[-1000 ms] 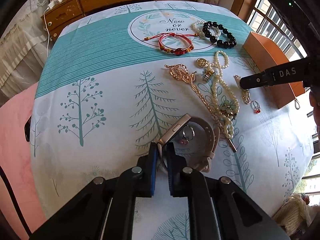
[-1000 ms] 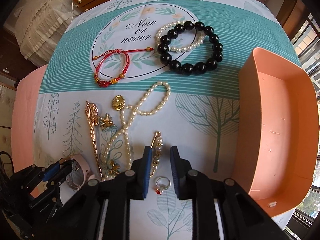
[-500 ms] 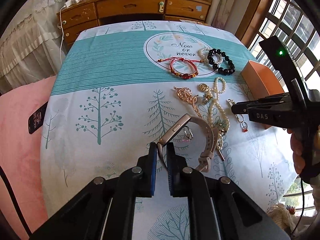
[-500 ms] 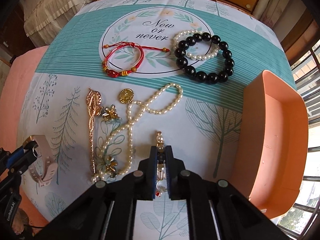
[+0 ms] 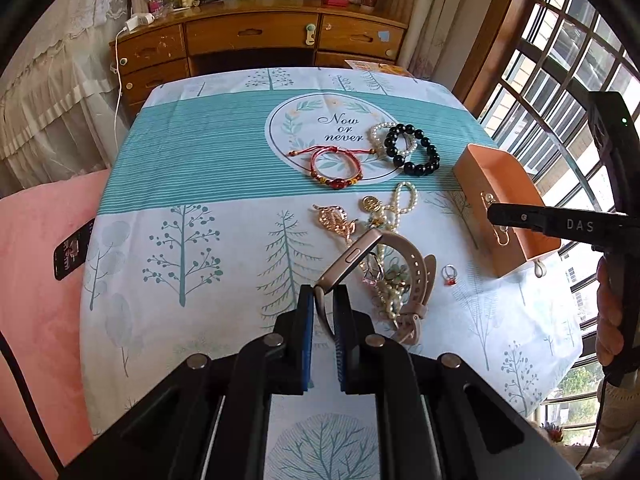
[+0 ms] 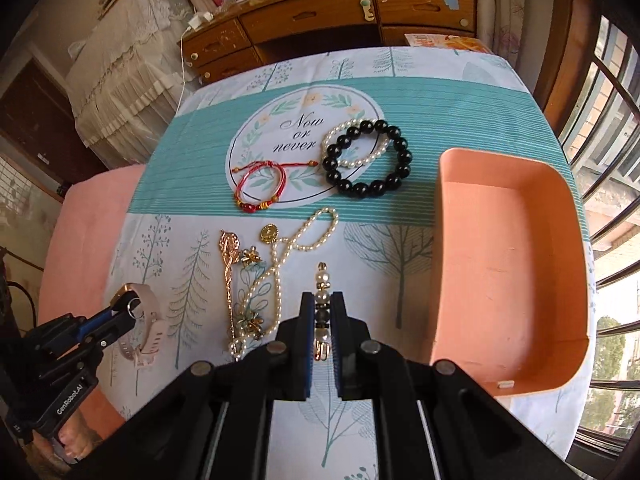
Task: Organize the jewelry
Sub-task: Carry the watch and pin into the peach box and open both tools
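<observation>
My left gripper [image 5: 323,294] is shut on a pink-strapped watch [image 5: 404,276] and holds it lifted above the table; it also shows in the right wrist view [image 6: 140,320]. My right gripper [image 6: 323,300] is shut on a pearl-and-gold clip [image 6: 322,280], raised off the cloth; the clip dangles beside the orange box in the left wrist view [image 5: 496,220]. The orange box [image 6: 452,240] stands open and empty at the right. On the cloth lie a red cord bracelet [image 6: 260,184], a black bead bracelet [image 6: 368,160], a pearl necklace [image 6: 280,256], a gold leaf hairpin [image 6: 228,256] and a red-stone ring [image 5: 449,274].
A pearl bracelet [image 6: 352,144] lies under the black beads. A gold coin pendant [image 6: 268,234] sits by the necklace. A wooden dresser [image 5: 256,40] stands behind the table. A window [image 5: 560,100] is at the right, a pink cushion [image 5: 36,280] at the left.
My right gripper closed on the pearl-and-gold clip and lifted it toward the orange box. My left gripper lifted the watch higher. The red-stone ring stayed on the cloth.
</observation>
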Available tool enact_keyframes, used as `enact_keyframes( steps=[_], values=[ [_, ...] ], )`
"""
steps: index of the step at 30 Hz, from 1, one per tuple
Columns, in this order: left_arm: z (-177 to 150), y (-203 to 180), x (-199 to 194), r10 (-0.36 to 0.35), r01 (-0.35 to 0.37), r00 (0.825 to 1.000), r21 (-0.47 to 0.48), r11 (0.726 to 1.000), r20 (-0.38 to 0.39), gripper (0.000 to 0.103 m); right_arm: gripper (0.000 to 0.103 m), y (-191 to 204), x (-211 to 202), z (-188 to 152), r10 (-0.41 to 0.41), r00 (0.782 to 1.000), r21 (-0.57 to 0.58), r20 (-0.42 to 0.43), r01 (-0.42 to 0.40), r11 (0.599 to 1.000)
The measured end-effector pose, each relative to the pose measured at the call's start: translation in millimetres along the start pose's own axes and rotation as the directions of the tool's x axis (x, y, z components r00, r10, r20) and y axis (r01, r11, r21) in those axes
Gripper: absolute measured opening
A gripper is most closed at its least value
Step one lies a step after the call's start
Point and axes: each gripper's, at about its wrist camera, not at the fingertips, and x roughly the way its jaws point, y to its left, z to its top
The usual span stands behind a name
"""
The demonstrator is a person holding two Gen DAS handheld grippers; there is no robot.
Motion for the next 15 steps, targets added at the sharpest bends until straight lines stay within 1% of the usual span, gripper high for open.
enact_keyframes(
  steps=[5, 7, 9, 12, 15],
  values=[
    [15, -41, 0, -0.038, 0.037, 0.999, 0.049, 0.998, 0.014, 0.007, 0.007, -40, -32, -7, 0.016, 0.995, 0.087, 0.099, -0.025, 0.996],
    [23, -61, 3, -0.056, 0.055, 0.998, 0.07, 0.996, 0.014, 0.007, 0.008, -60, -36, -11, 0.044, 0.992, 0.134, 0.118, -0.06, 0.989],
    [31, -82, 9, -0.073, 0.072, 0.997, 0.084, 0.994, 0.014, 0.007, 0.008, -80, -38, -15, 0.038, 0.99, 0.173, 0.138, -0.062, 0.983],
    [45, -114, 21, -0.099, 0.098, 0.995, 0.092, 0.991, 0.007, 0.007, 0.008, -104, -32, -20, -0.001, 0.99, 0.22, 0.142, -0.031, 0.975],
    [58, -146, 34, -0.112, 0.11, 0.994, 0.111, 0.988, 0.011, 0.007, 0.008, -124, -21, -24, 0.012, 0.993, 0.248, 0.116, -0.041, 0.968]
  ],
)
